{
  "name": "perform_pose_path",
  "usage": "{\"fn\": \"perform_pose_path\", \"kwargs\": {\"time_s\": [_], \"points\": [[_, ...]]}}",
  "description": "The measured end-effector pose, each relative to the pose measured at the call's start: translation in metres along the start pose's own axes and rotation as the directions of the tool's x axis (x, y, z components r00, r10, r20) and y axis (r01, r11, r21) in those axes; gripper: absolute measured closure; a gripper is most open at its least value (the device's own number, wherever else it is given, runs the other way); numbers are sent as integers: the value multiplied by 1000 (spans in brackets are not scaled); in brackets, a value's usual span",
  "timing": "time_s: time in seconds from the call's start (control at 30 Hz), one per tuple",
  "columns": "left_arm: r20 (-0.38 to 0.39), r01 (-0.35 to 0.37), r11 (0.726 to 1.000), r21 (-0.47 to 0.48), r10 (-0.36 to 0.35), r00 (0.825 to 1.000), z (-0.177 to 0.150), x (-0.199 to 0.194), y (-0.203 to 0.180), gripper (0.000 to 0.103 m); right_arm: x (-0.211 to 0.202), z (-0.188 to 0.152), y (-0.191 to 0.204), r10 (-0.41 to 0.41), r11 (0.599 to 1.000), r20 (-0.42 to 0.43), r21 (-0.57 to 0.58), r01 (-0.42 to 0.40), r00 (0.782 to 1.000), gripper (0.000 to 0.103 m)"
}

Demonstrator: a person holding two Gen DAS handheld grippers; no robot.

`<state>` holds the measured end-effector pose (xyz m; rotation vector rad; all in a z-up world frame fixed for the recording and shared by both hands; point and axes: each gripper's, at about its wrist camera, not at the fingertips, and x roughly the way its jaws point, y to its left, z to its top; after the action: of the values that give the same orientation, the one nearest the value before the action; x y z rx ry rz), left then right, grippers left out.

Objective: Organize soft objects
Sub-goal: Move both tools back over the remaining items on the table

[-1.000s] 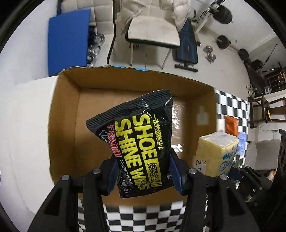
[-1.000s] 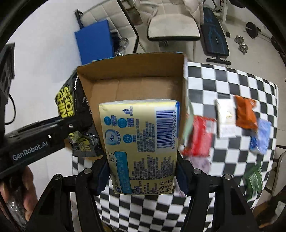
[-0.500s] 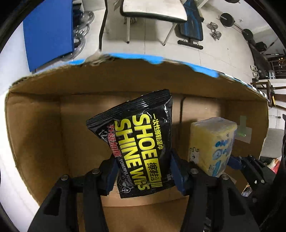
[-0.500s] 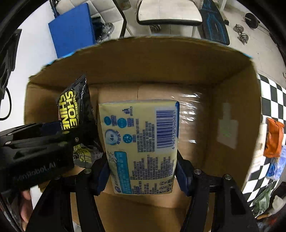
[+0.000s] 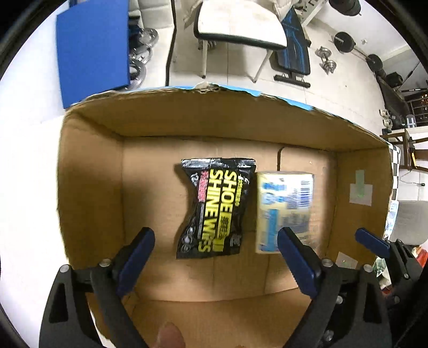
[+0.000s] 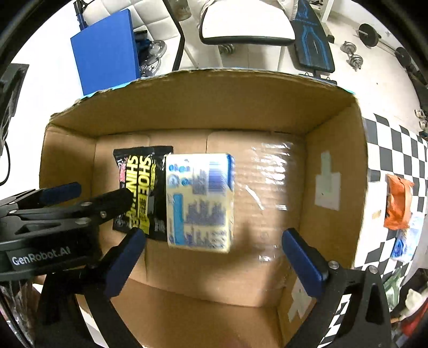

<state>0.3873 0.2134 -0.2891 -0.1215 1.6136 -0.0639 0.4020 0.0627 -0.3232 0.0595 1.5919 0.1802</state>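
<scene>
Both grippers point down into a big open brown cardboard box (image 5: 88, 187) with blue tape along its far rim. Left gripper (image 5: 215, 261): blue-padded fingers (image 5: 135, 258) spread wide and opening, nothing pressed between them. Below the gap lies a black crinkly foil pouch with yellow "SHOE SHINE WIPES" lettering (image 5: 216, 207), on or just above the box floor, near the middle, clear of both pads.

Right gripper (image 6: 214, 263): jaws opening too, pads well apart, gripping nothing. The pale yellow plastic-wrapped tissue pack with blue print and a barcode (image 6: 199, 202) is motion-blurred; cannot tell if it is landed or in the air. It sits just right of the black pouch, edge overlapping or touching it in the right wrist view, a slim gap in the left wrist view.

The left gripper's black body with white "GenRobot.AI" lettering crosses the left side of the right wrist view, covering part of the pouch.

Right of the box is a black-and-white checkered tablecloth (image 6: 396, 139) with an orange soft packet (image 6: 397, 203) and a blue-and-white packet (image 6: 404, 241) nearer. Beyond the box: a blue flat panel (image 5: 92, 46), a white cushioned chair (image 5: 238, 22), dumbbells (image 5: 327, 60) on the floor.
</scene>
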Motion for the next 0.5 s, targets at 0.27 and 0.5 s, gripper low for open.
{"fn": "perform_pose_path", "kwargs": {"time_s": [0.27,0.5], "points": [[116,-36,999,-34,40,992,-55,-26,-3,9,-24,-50,-14,-27,1000,35,-10,27,999,0],[181,-62,994,-88,77,980,-106,-52,-11,9,-55,-95,-12,-41,998,90,-49,46,995,0]]}}
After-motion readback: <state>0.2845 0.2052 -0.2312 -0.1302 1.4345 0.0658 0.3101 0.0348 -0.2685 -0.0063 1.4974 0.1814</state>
